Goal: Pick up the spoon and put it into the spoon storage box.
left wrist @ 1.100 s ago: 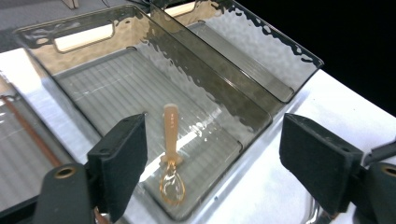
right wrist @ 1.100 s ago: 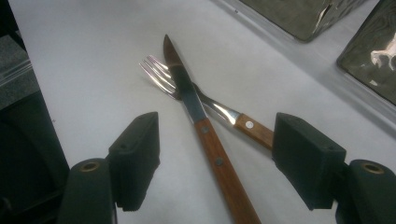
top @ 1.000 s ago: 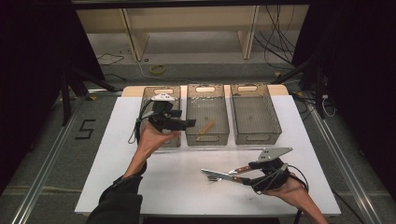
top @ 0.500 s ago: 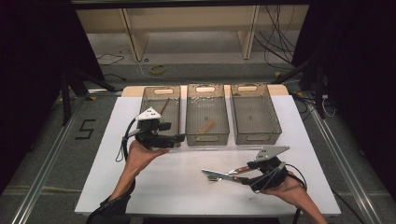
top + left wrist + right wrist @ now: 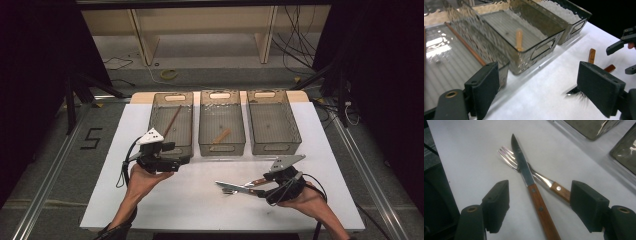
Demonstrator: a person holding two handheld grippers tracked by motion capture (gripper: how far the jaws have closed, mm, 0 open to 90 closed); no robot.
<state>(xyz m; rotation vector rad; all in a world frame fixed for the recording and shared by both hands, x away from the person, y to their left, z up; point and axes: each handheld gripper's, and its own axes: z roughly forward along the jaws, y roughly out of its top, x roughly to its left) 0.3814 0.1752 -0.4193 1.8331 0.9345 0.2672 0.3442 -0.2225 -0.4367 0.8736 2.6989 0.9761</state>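
Cutlery is what remains: we see a knife (image 5: 529, 177) lying across a fork (image 5: 534, 173) on the white surface (image 5: 200, 210), between the spread jaws of our right hand-held gripper (image 5: 539, 206). Our left hand-held gripper (image 5: 167, 162), jaws spread and empty, has drawn back from the left bin (image 5: 172, 122), where a stick (image 5: 171, 121) lies, so the knife looks next.

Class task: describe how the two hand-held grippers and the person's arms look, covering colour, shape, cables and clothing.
Both the left gripper and right gripper are black, each topped by a grey three-cornered plate and trailing a black cable. Their jaws are flat, rectangular black pads on black arms with brass-coloured pivot rings. A dark sleeve covers the left forearm.
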